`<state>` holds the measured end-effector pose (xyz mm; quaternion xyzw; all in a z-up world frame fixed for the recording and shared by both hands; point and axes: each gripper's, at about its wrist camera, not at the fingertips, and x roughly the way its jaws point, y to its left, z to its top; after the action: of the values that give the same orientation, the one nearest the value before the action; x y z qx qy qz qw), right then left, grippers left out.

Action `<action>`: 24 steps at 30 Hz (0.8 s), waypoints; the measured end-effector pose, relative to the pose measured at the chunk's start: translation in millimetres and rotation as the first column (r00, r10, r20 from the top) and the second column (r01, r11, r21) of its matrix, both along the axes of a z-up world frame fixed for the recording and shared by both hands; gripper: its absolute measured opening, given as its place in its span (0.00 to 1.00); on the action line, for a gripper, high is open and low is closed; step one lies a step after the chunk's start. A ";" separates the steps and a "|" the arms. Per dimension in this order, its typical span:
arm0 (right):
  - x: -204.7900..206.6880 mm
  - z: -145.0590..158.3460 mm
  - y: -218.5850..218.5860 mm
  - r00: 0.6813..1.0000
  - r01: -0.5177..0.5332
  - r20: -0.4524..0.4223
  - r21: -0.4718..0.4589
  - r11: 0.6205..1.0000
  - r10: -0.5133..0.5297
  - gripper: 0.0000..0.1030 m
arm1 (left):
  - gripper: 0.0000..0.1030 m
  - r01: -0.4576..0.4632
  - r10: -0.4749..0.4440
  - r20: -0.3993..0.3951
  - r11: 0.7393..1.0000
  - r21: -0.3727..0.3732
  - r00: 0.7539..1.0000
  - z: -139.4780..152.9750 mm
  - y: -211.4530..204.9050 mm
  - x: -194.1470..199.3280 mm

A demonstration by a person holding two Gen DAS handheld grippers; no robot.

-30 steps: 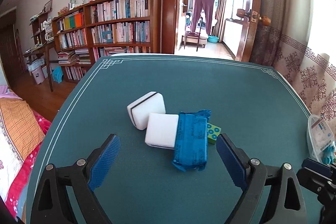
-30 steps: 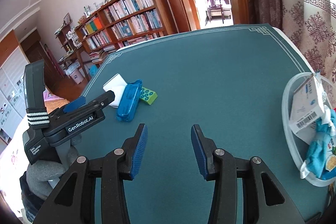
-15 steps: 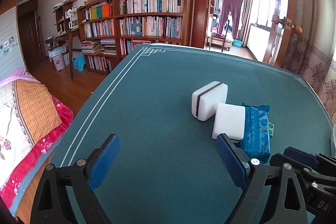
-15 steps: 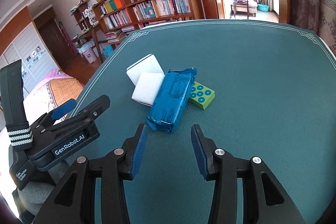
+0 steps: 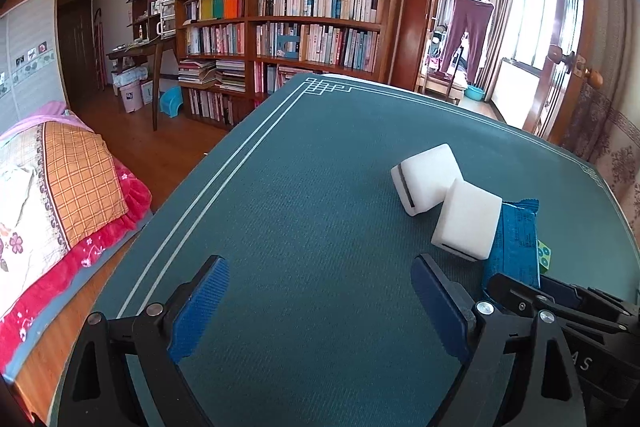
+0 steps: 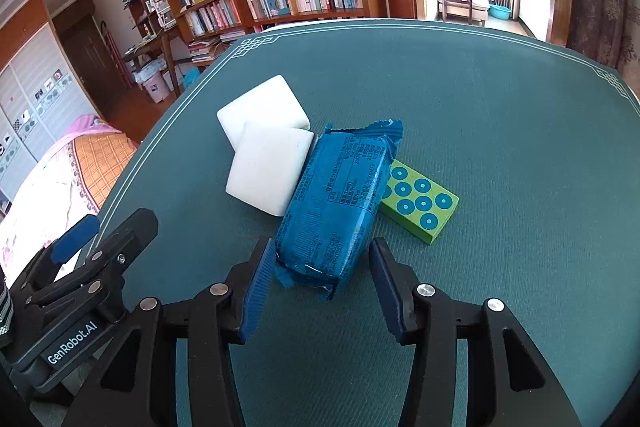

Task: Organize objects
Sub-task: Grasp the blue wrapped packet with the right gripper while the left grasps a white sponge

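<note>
A small pile lies on the teal table (image 6: 500,107): two white sponges (image 6: 264,111) (image 6: 268,167), a blue foil packet (image 6: 340,203) and a green block with blue dots (image 6: 420,203) partly under the packet. My right gripper (image 6: 322,255) is low at the packet's near end. Its jaws are opening, the packet's end is between them, and the pads do not press on it. My left gripper (image 5: 320,267) stands wide open over bare cloth, left of the sponges (image 5: 468,223) and the packet (image 5: 516,247). The left gripper (image 6: 92,267) also shows at the right wrist view's lower left.
The table's left edge with its white border lines (image 5: 208,195) drops to a wooden floor and a bed (image 5: 60,187). A tall bookshelf (image 5: 300,27) stands behind the table. An open wooden door (image 5: 560,67) is at the back right.
My right gripper has come in low to the pile, and its jaws have widened around the blue packet's end. My left gripper has swung left, so the pile now sits at its right.
</note>
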<state>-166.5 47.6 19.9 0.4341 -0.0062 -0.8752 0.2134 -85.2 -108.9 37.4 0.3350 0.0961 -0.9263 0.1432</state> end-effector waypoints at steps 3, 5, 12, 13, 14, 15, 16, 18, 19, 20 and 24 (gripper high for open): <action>-4.0 0.1 -1.1 1.000 0.004 0.002 -0.014 1.000 -0.004 0.53 | 0.92 -0.020 0.020 0.003 1.000 0.014 1.000 -0.9 -3.6 0.3; -5.2 1.9 -1.6 1.000 0.013 -0.002 -0.024 1.000 -0.013 0.62 | 0.92 -0.036 0.036 0.004 0.999 0.025 0.999 -1.4 -8.1 2.0; -21.9 1.2 -10.7 0.999 0.038 -0.005 0.001 0.999 -0.038 0.70 | 0.92 -0.067 0.067 0.015 0.997 0.040 0.998 -5.1 -15.9 2.1; -23.0 0.1 -11.1 0.999 0.042 -0.003 0.010 0.999 -0.042 0.66 | 0.92 -0.064 0.064 0.016 0.997 0.037 0.998 -5.3 -15.0 2.1; -23.0 -0.3 -11.1 0.999 0.042 -0.005 0.015 0.999 -0.042 0.62 | 0.92 -0.062 0.061 0.016 0.997 0.035 0.998 -5.4 -14.7 1.8; -22.2 0.3 -11.0 0.999 0.036 -0.011 0.018 0.999 -0.036 0.54 | 0.92 -0.060 0.059 0.017 0.998 0.034 0.998 -5.7 -14.6 1.7; -20.9 0.5 -10.6 0.999 0.031 -0.010 0.024 0.999 -0.031 0.44 | 0.92 -0.058 0.057 0.017 0.998 0.035 0.998 -6.2 -14.1 1.6; -18.0 0.7 -6.8 1.000 0.023 -0.011 0.020 1.000 -0.023 0.41 | 0.92 -0.054 0.053 0.017 0.998 0.034 0.998 -6.6 -12.9 1.6; -14.9 0.5 -3.0 1.000 0.017 -0.008 0.014 1.000 -0.017 0.40 | 0.92 -0.052 0.051 0.017 0.998 0.032 0.999 -6.8 -12.2 1.3; -11.9 0.6 0.7 1.000 0.014 -0.006 0.007 1.000 -0.014 0.39 | 0.92 -0.049 0.049 0.016 0.998 0.031 0.999 -7.1 -11.8 1.5; 1.7 -0.2 21.1 1.000 0.022 0.004 -0.020 1.000 -0.022 0.38 | 0.92 -0.026 0.025 0.010 0.999 0.019 1.000 -6.3 -6.4 2.6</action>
<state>-164.8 68.7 19.7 0.4338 -0.0200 -0.8765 0.2081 -82.7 -115.4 31.1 0.3397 0.1085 -0.9218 0.1523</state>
